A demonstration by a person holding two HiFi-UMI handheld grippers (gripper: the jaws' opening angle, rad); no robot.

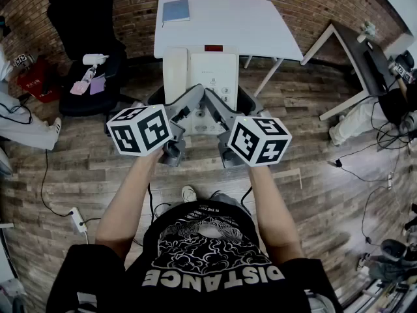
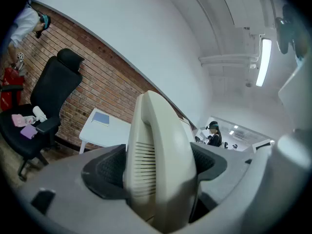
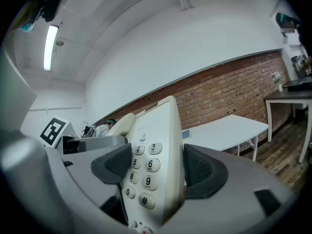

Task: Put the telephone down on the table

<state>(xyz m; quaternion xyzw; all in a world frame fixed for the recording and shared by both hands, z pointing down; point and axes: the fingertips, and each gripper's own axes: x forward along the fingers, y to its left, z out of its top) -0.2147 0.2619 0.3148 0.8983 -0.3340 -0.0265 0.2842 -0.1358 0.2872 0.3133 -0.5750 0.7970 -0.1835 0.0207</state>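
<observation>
Brick wall behind, wood floor below; white tabletop point(image 1: 260, 25) stands ahead with a blue book point(image 1: 176, 10) at its far left corner. Telephone point(image 1: 208, 77) is held in the air before the tabletop's near edge, not resting on it. My left gripper point(image 1: 187, 104) has its jaws clamped on the handset point(image 2: 156, 165) side. My right gripper point(image 1: 218, 106) has its jaws clamped on the keypad point(image 3: 141, 172) side.
</observation>
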